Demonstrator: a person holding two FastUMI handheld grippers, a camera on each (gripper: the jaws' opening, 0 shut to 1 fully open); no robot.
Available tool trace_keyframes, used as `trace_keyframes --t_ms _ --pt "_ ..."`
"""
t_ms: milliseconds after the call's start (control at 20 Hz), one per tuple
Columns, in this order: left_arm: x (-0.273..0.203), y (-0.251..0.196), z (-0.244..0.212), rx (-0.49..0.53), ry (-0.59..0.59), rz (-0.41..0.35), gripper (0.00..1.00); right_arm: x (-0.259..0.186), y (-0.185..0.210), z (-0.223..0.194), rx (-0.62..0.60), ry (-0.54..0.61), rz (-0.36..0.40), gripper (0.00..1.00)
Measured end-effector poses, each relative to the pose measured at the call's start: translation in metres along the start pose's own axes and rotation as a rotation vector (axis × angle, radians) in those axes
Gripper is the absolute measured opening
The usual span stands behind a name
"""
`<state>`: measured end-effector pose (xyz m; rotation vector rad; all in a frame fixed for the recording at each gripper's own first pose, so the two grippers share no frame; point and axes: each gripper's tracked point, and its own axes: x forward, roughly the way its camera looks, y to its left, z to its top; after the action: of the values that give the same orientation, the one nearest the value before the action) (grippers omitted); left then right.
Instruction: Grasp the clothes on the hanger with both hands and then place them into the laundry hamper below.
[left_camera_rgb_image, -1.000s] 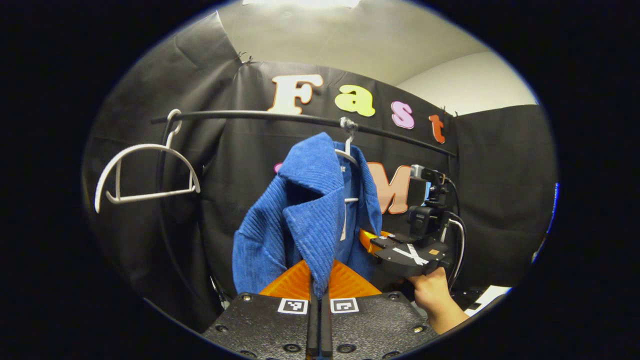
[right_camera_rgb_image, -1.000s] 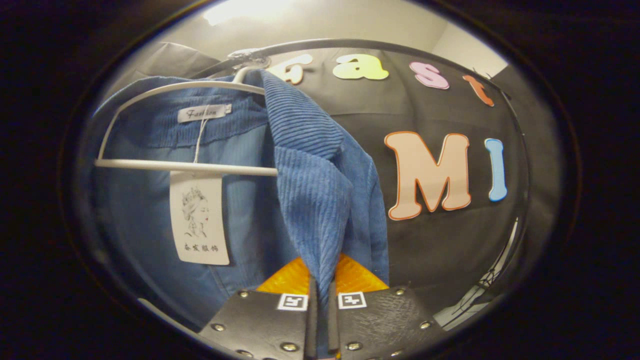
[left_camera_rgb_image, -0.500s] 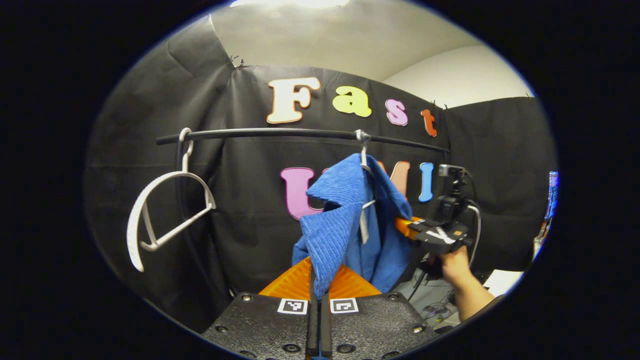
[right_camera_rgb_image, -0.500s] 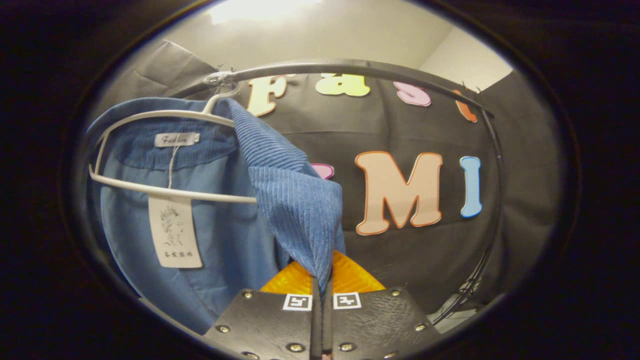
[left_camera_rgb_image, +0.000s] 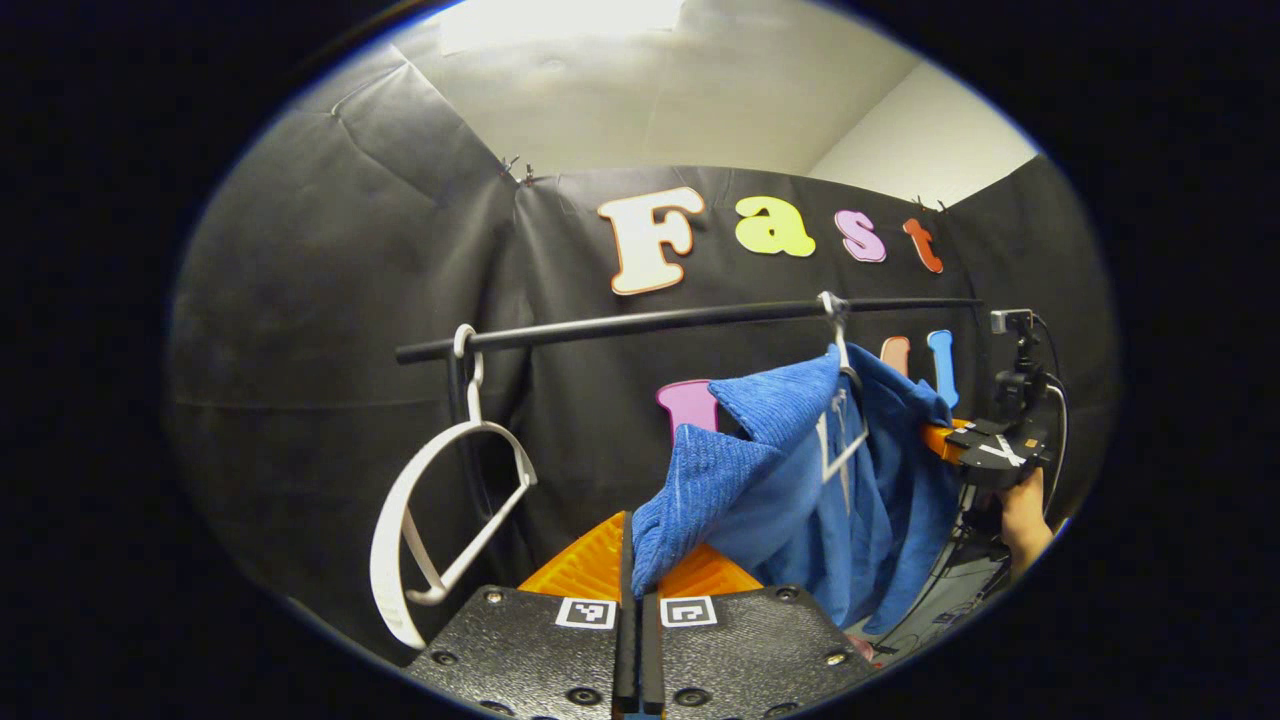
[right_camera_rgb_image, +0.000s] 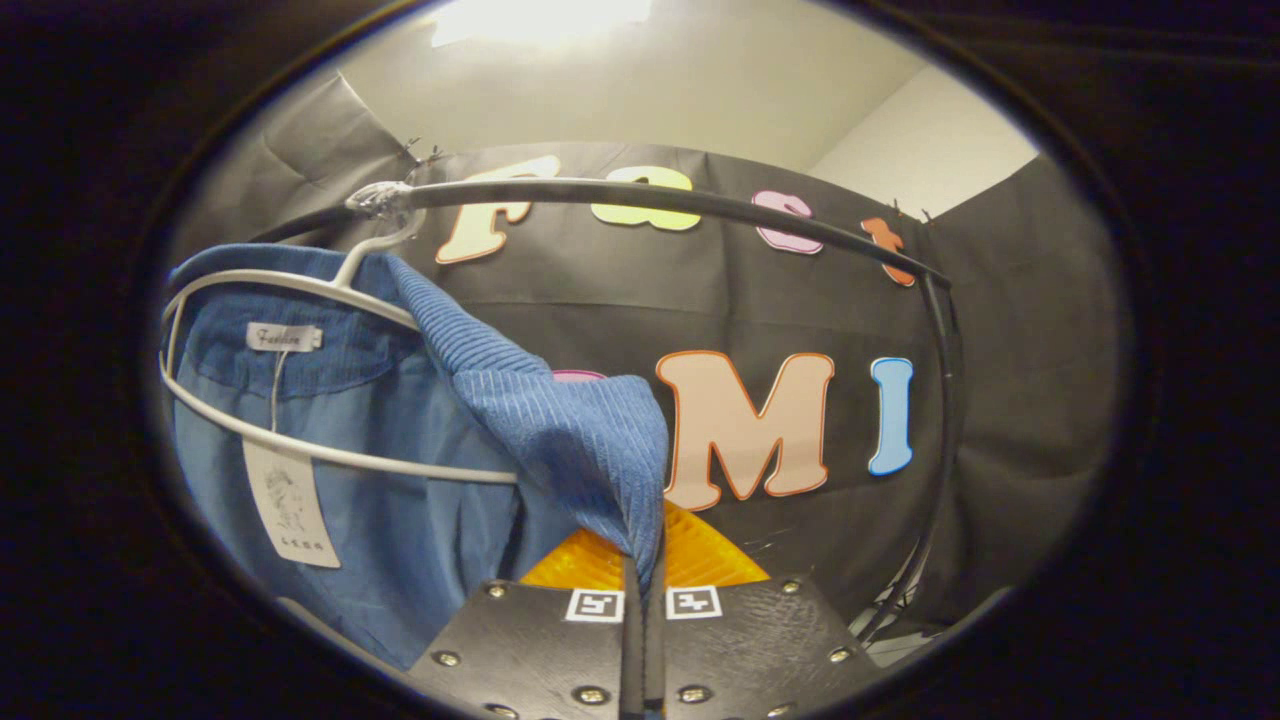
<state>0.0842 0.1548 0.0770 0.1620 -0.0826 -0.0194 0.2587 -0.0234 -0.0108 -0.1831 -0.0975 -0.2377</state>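
Observation:
A blue corduroy jacket (left_camera_rgb_image: 800, 480) hangs on a white hanger (left_camera_rgb_image: 840, 430) from the black rail (left_camera_rgb_image: 650, 322). My left gripper (left_camera_rgb_image: 633, 590) is shut on the jacket's front edge, and the cloth stretches from its fingers up toward the hanger. In the right gripper view the jacket (right_camera_rgb_image: 560, 440) drapes off the white hanger (right_camera_rgb_image: 300, 450), its lapel pinched in my right gripper (right_camera_rgb_image: 642, 580), which is shut. Farther off in the left gripper view, the right gripper (left_camera_rgb_image: 985, 452) sits at the jacket's far side, held by a hand (left_camera_rgb_image: 1022, 510). A paper tag (right_camera_rgb_image: 290, 505) dangles inside the collar.
An empty white hanger (left_camera_rgb_image: 440, 530) hangs tilted at the rail's left end, beside the rail's upright post (left_camera_rgb_image: 458, 440). In the right gripper view the rail (right_camera_rgb_image: 700, 205) curves down at the right into another post (right_camera_rgb_image: 940, 420). Black cloth walls close in behind.
Both grippers have pulled back and lower from the rail, spreading the jacket's front wider. The jacket's hanger has tilted and the empty hanger has swung. Both stay shut on the cloth.

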Motion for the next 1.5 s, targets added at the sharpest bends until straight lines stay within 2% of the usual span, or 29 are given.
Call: trace_keyframes --t_ms 100,150,250,300,400,650,800,950,1100,1200,1300,1500 --pt "0.017 0.017 0.015 0.018 -0.05 0.068 0.02 0.018 0.003 -0.001 0.016 0.011 0.008 0.01" --pt "0.026 0.017 0.018 0.011 -0.055 0.072 0.0 0.028 0.004 0.001 0.026 0.006 0.011 0.04" --pt "0.041 0.006 0.012 -0.017 -0.03 0.052 0.0 0.045 0.001 0.002 0.036 0.001 0.007 0.01" --pt "0.048 0.002 0.009 -0.028 -0.023 0.039 0.04 0.05 0.0 0.0 0.045 0.003 0.002 0.01" --pt "0.061 -0.008 0.006 -0.028 -0.025 0.024 0.0 0.063 -0.005 -0.002 0.073 0.008 -0.01 0.01" --pt "0.075 -0.024 0.004 -0.029 -0.038 0.009 0.02 0.091 -0.026 0.001 0.123 0.007 -0.049 0.0" --pt "0.084 -0.026 -0.007 -0.047 -0.032 0.02 0.02 0.105 -0.027 -0.018 0.153 0.049 -0.04 0.01" --pt "0.097 -0.043 -0.035 -0.103 0.012 -0.01 0.02 0.112 -0.022 -0.056 0.133 0.135 -0.036 0.01" --pt "0.1 -0.052 -0.068 -0.15 0.073 -0.026 0.02 0.106 -0.012 -0.102 0.157 0.222 -0.019 0.02" --pt "0.097 -0.053 -0.094 -0.176 0.124 -0.02 0.02 0.091 0.0 -0.12 0.176 0.225 0.037 0.01" --pt "0.088 -0.053 -0.117 -0.198 0.168 -0.006 0.02 0.07 0.0 -0.132 0.178 0.22 0.036 0.06" --pt "0.073 -0.054 -0.14 -0.169 0.191 0.021 0.02 0.023 0.018 -0.139 0.125 0.209 0.085 0.06"
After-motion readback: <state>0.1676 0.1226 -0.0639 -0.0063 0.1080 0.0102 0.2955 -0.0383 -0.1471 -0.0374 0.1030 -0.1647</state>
